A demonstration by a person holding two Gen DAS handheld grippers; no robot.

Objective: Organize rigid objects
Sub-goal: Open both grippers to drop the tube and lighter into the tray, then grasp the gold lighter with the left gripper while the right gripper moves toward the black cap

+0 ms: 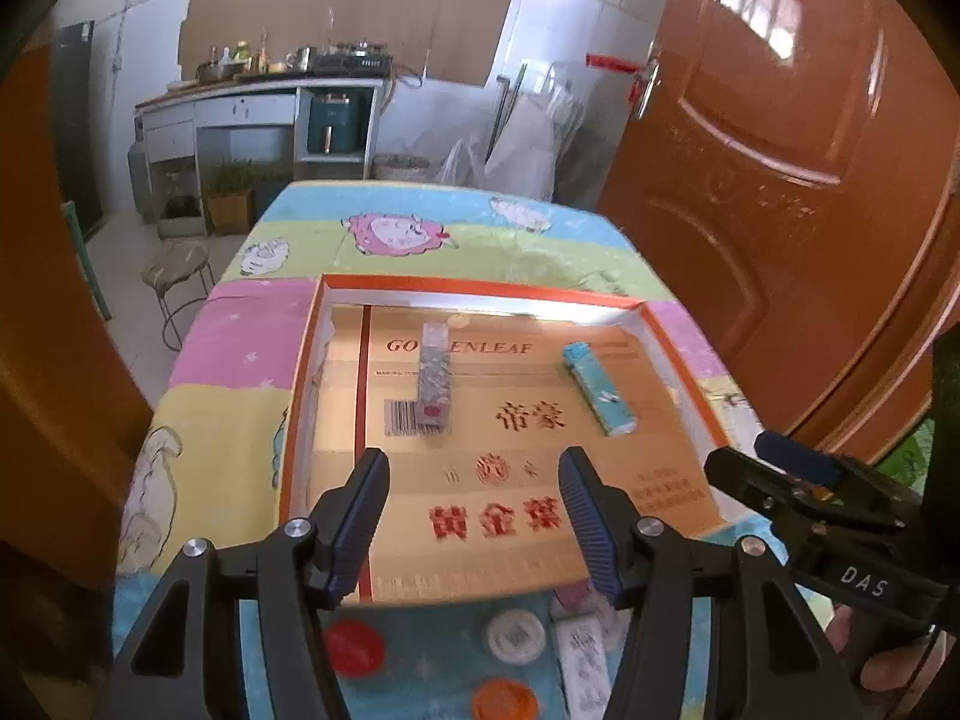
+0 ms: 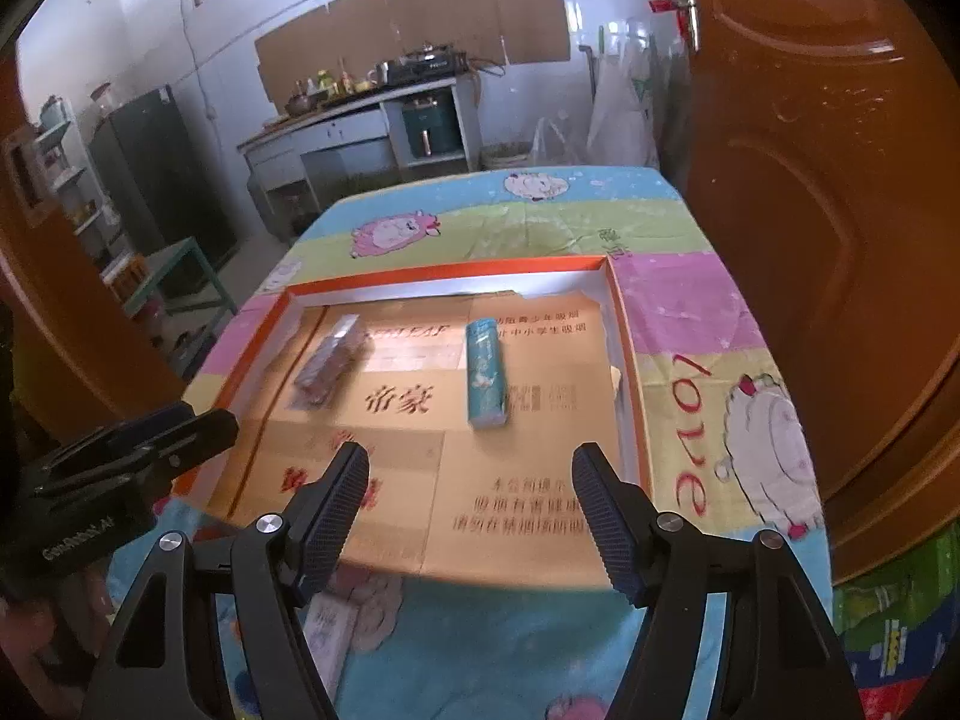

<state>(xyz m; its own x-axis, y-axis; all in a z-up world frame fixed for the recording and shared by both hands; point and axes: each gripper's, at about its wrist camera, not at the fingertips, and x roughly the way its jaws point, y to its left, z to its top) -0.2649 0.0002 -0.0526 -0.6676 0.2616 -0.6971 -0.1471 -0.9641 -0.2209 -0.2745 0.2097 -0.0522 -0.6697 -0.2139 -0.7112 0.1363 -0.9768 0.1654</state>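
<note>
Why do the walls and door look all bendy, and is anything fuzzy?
Left wrist view: the fisheye lens curves the brown wooden door; the teal patterned lighter looks sharp. Right wrist view: same curving, and the grey patterned lighter is blurred.

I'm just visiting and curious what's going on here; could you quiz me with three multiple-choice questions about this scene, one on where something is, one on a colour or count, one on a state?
1. Where is the blue lighter?
A. Inside the tray
B. On the stool
C. Held in a gripper

2. How many lighters lie in the tray?
A. One
B. Two
C. Four

3. How do the right gripper's jaws stand?
A. Shut on a lighter
B. Open, holding nothing
C. Shut on a bottle cap

Key: 1 A, it lies on the tray's gold card liner. 2 B, the blue one and the patterned lighter. 3 B, its fingers are spread with only the tray showing between them.
</note>
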